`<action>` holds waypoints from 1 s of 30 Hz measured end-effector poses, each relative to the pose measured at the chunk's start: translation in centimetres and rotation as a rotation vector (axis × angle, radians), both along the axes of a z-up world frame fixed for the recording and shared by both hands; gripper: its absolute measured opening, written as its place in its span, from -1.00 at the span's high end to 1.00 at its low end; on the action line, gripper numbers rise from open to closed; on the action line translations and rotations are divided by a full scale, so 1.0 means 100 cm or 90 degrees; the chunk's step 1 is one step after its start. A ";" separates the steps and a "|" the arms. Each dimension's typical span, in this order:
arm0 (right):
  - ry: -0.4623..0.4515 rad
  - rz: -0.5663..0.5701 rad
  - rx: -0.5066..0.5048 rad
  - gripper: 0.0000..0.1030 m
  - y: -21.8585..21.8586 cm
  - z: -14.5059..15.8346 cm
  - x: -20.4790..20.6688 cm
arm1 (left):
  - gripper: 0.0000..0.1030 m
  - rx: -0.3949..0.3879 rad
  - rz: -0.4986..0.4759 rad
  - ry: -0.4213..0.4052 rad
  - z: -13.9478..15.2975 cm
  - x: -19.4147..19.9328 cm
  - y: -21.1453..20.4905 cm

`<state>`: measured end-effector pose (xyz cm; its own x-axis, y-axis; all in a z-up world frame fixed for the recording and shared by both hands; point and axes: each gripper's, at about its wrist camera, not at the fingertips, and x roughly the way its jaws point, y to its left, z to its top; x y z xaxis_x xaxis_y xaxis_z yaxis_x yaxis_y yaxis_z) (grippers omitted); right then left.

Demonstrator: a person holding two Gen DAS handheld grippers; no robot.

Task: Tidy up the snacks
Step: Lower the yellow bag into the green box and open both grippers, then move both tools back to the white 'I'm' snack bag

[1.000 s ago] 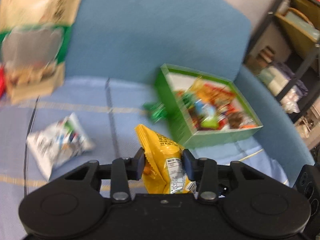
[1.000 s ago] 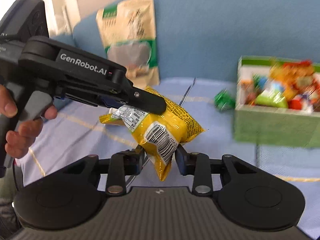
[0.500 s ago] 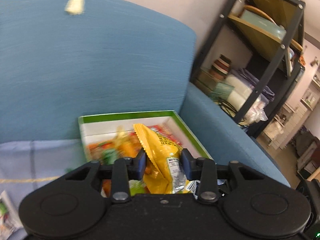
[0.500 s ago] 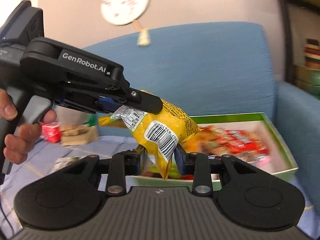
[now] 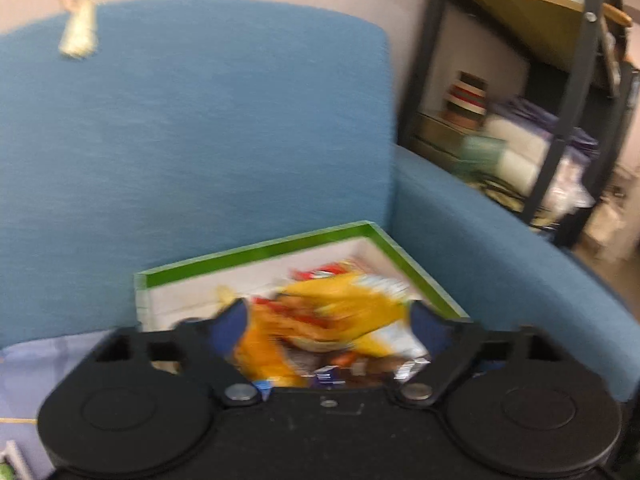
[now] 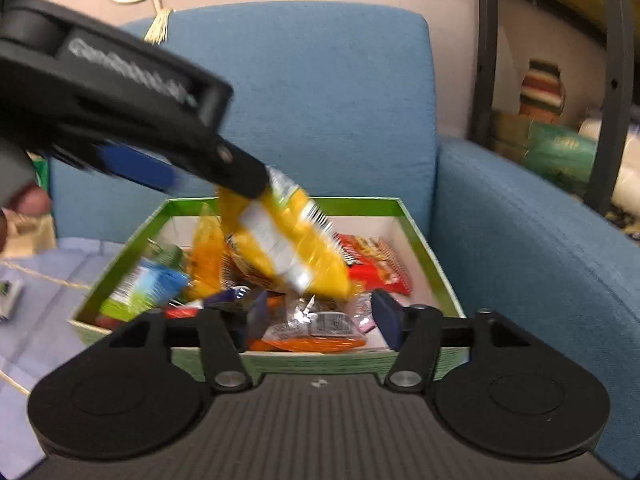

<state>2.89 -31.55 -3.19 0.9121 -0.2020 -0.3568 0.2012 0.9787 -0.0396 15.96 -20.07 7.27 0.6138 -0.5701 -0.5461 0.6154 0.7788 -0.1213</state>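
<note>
Both tools, left (image 5: 326, 320) & right (image 6: 318, 316), are opening wide, w/ nothing pinched; your yellow bag (image 6: 288, 248) drops over the green box (image 6: 416, 224) on the sofa, so it lands w/ the other snacks.

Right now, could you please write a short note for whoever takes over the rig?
Left gripper: jaws opening, nothing pinched.
Right gripper: jaws opening, nothing pinched.
Yellow snack bag: released, blurred, dropping over the green box on the blue sofa.
Done: box already holds many snacks.
Left: at least one small packet lies outside the box on the cloth; collect it.
</note>
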 end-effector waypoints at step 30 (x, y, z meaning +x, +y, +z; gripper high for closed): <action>0.073 0.234 0.045 -1.00 0.136 0.001 -0.006 | -1.00 0.006 0.234 0.076 -0.017 -0.031 0.204</action>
<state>2.26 -17.91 -3.12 0.8724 0.1595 -0.4621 -0.1652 0.9858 0.0283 12.91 0.33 5.61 0.7082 -0.3177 -0.6304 0.2764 0.9465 -0.1666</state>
